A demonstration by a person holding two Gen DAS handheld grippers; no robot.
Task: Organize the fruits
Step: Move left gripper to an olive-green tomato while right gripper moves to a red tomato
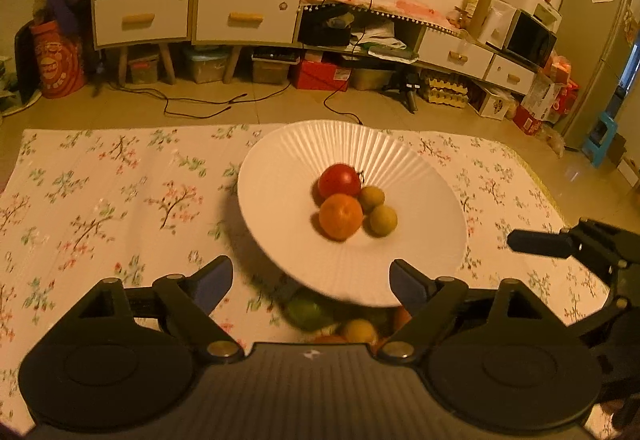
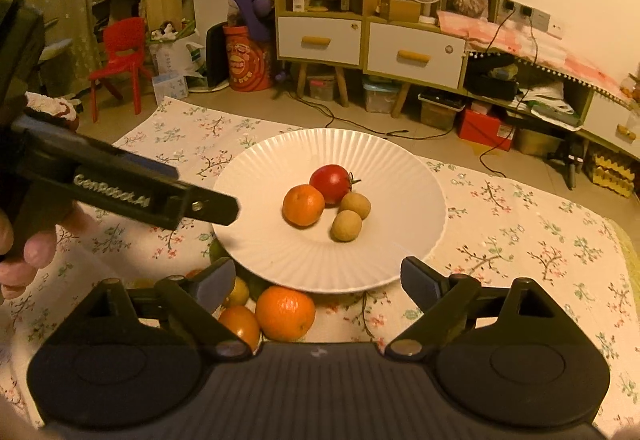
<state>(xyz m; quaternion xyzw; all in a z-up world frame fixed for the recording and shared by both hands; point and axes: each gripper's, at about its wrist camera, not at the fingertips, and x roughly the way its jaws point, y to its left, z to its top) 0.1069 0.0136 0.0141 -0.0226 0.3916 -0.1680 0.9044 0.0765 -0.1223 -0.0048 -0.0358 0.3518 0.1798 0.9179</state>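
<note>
Left wrist view: left gripper (image 1: 311, 282) fingers apart, nothing between them. White plate (image 1: 420, 260) straight ahead at 12 o'clock, holding a tomato (image 1: 339, 180), an orange (image 1: 341, 217) and two small brownish fruits (image 1: 383, 220), all touching. Loose fruit on the floral cloth (image 1: 100, 180) sits under the plate's near rim, just past the fingertips; blurred, half hidden, count unclear. Right gripper's finger (image 1: 538, 243) pokes in at 3 o'clock.

Right wrist view: right gripper (image 2: 318, 280) fingers apart, empty. Loose orange (image 2: 285, 313) lies between them toward 11 o'clock, a second orange fruit (image 2: 239, 325) beside the left finger, more hidden under the rim. Right gripper looks nearer these. Left gripper (image 2: 160, 196) enters at 9 o'clock; its far finger is hidden.
</note>
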